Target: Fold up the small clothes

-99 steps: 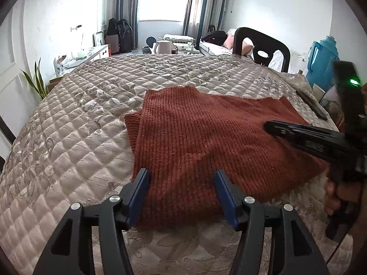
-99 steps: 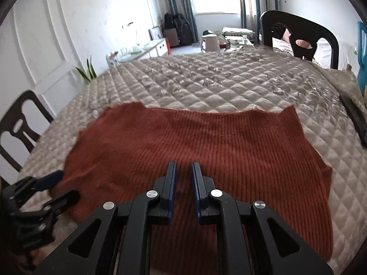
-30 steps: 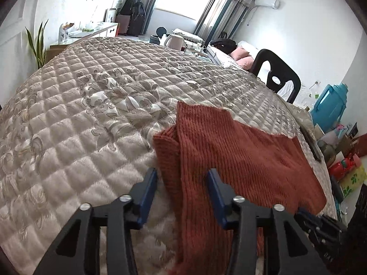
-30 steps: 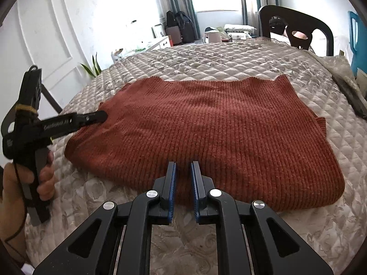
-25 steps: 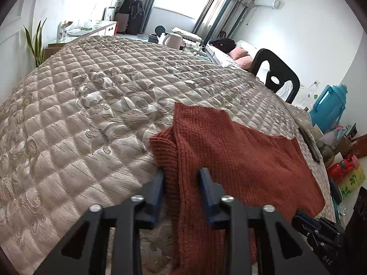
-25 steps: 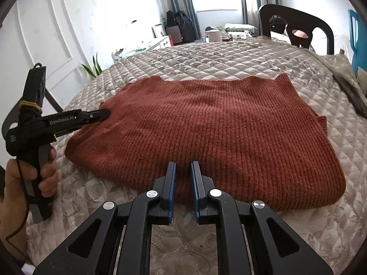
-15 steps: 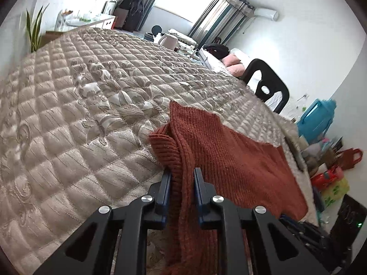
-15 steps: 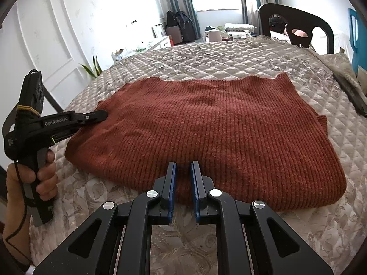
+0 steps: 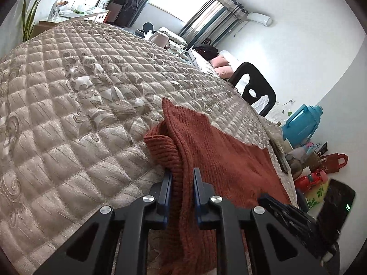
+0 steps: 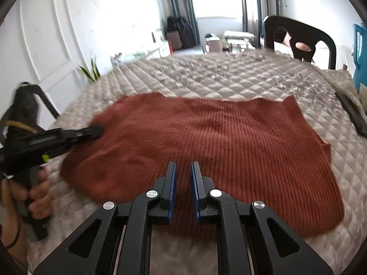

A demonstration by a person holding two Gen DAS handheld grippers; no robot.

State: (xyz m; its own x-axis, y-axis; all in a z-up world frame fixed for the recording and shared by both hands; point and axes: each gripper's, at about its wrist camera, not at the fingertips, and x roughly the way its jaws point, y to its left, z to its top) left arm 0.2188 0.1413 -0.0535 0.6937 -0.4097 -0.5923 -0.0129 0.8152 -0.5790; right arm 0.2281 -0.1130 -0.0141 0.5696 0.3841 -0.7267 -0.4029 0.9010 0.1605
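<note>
A rust-red ribbed sweater lies flat on the quilted bed, its sleeves folded in. My left gripper is shut on the sweater's left edge, where the knit bunches up between the blue pads. The right wrist view shows that left gripper at the sweater's left side, held by a hand. My right gripper hovers over the near edge of the sweater, jaws almost together with nothing pinched between them. In the left wrist view the right gripper shows at the lower right.
A black chair stands beyond the bed's far right corner. A dark flat object lies on the bed's right edge. A blue jug and bags stand on the floor to the right. A plant stands by the left wall.
My left gripper's jaws have closed on the sweater's left edge, bunching and lifting it a little. My right gripper has slid forward over the sweater's near edge.
</note>
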